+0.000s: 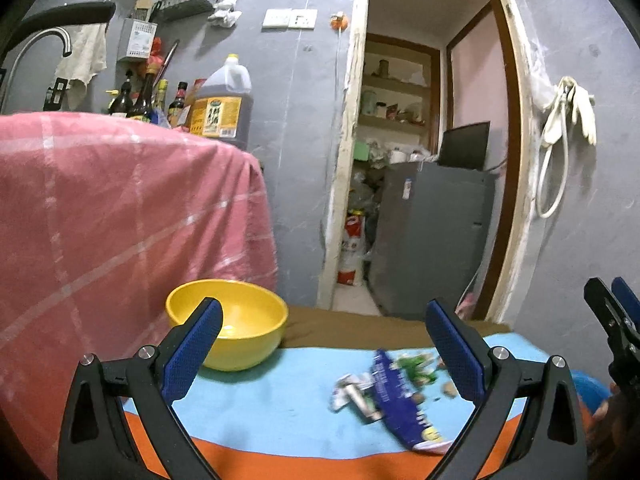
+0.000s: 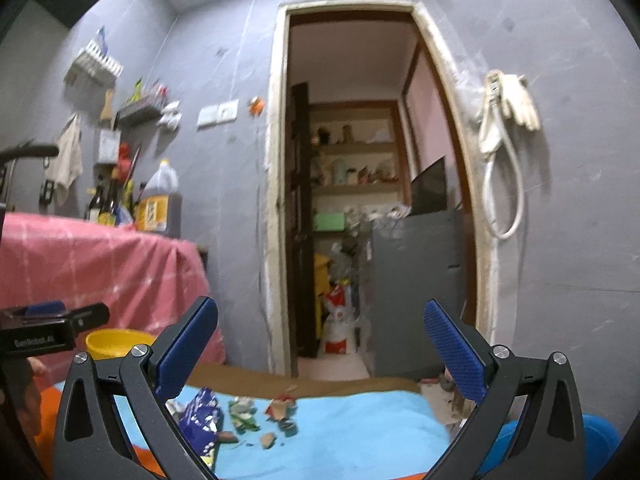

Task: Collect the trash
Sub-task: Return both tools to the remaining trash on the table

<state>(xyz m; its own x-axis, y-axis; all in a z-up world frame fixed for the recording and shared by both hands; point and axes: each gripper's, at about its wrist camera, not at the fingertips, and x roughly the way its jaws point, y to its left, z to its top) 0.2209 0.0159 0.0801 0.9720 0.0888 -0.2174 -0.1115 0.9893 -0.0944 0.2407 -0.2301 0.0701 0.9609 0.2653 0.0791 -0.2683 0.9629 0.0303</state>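
Observation:
Trash lies on the blue cloth (image 1: 280,392): a blue snack wrapper (image 1: 394,398), a crumpled white and silver wrapper (image 1: 354,394), green scraps (image 1: 416,366) and brown bits (image 1: 450,389). A yellow bowl (image 1: 228,322) stands at the left. My left gripper (image 1: 326,350) is open and empty above the cloth, between bowl and trash. In the right wrist view my right gripper (image 2: 322,356) is open and empty above the blue wrapper (image 2: 200,416), green scraps (image 2: 244,412), a red-brown scrap (image 2: 282,406) and the bowl (image 2: 116,342).
A pink checked cloth (image 1: 120,220) covers a raised counter at the left, with bottles and an oil jug (image 1: 222,104) behind. A doorway with a grey cabinet (image 1: 428,240) lies ahead. A blue basin (image 2: 600,438) sits at the right. The right gripper shows at the left wrist view's right edge (image 1: 616,320).

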